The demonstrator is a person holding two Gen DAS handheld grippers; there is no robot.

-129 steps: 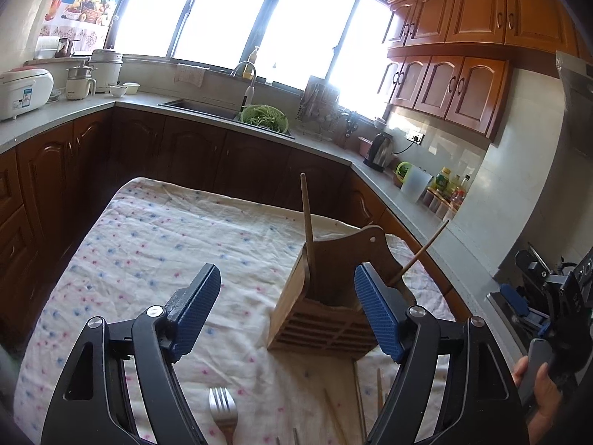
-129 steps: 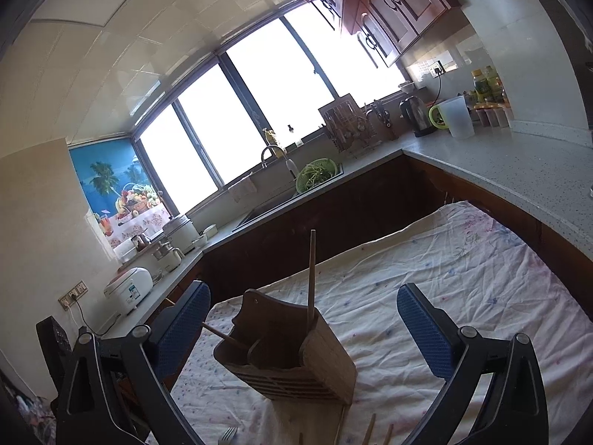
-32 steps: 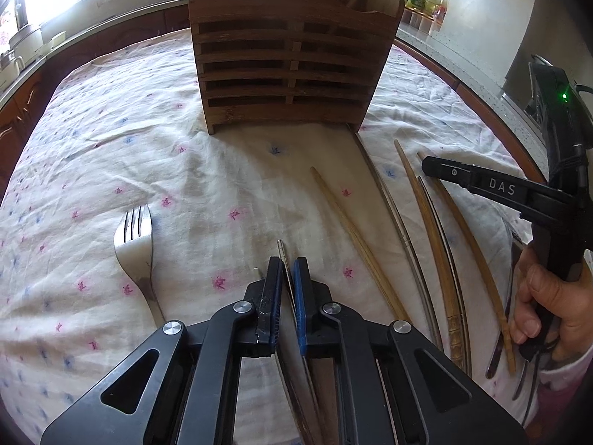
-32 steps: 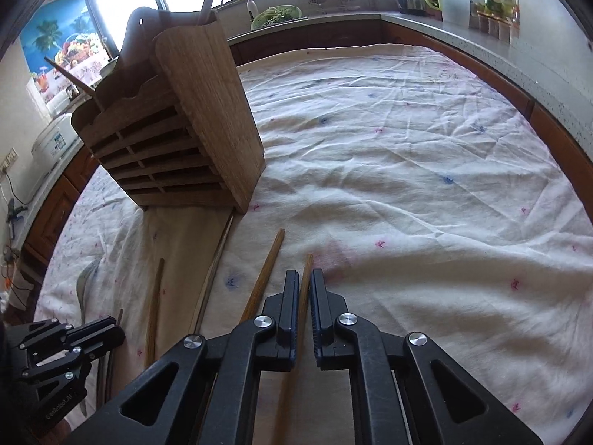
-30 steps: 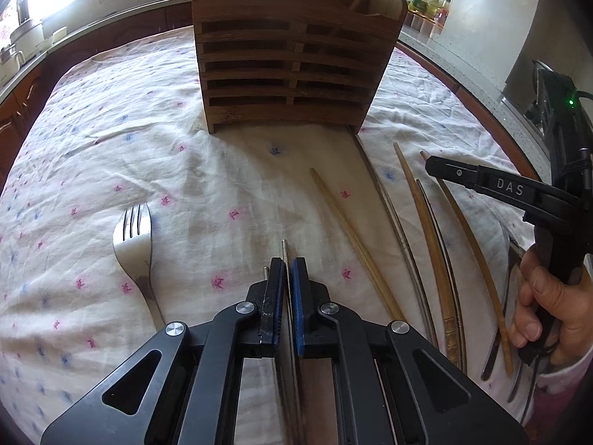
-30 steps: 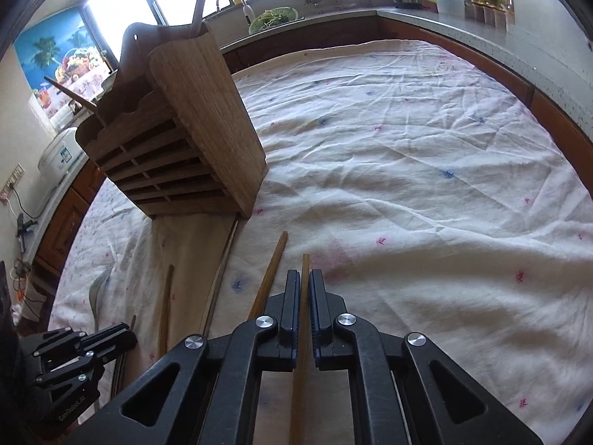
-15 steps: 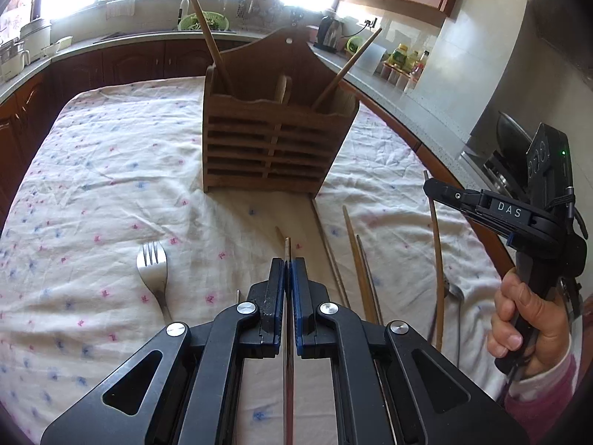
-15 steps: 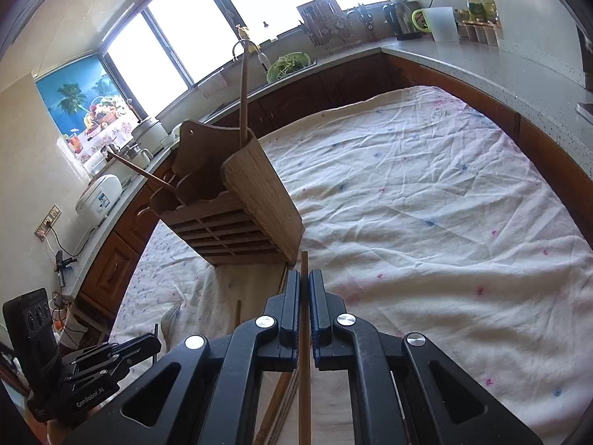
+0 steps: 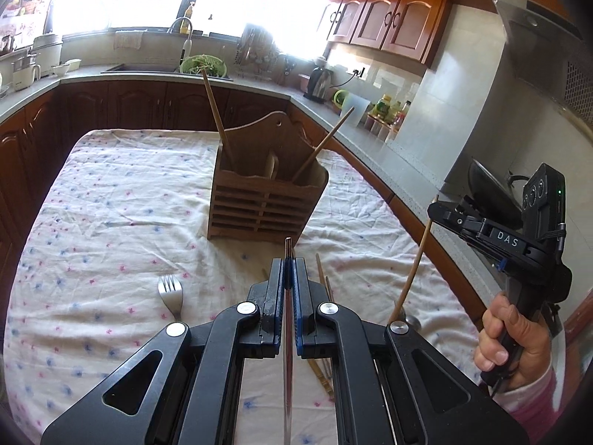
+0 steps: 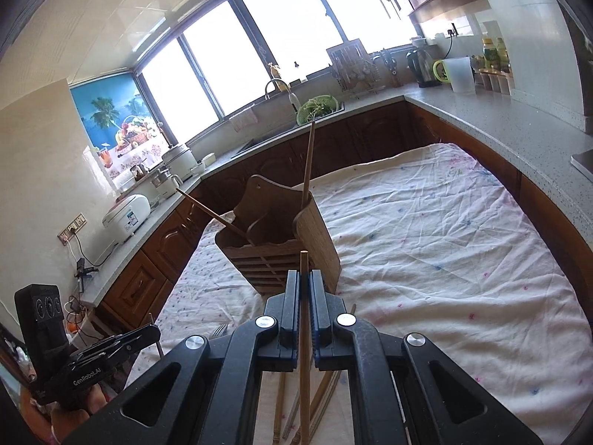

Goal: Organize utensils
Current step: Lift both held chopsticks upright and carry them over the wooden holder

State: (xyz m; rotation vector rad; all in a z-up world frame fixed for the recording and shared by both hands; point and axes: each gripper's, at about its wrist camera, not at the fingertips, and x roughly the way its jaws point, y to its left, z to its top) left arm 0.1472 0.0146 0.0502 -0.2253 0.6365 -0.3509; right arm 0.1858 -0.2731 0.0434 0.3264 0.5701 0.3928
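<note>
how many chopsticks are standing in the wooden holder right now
2 wooden chopsticks stand in the slatted wooden holder: one upright in its left compartment, one leaning right from its right compartment. Others inside may be hidden.

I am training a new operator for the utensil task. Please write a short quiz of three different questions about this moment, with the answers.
1. True or false: both grippers are shut on a chopstick.
2. Multiple choice: where is the fork? A) in the wooden holder; B) lying on the tablecloth, on the left in the left wrist view; C) in the right gripper.
3. Fill in: the number of chopsticks already standing in the wooden holder is ___.

Key
1. True. The left gripper clamps a metal chopstick; the right gripper clamps a wooden chopstick.
2. B. It lies on the tablecloth.
3. Two, one leaning each way.
</note>
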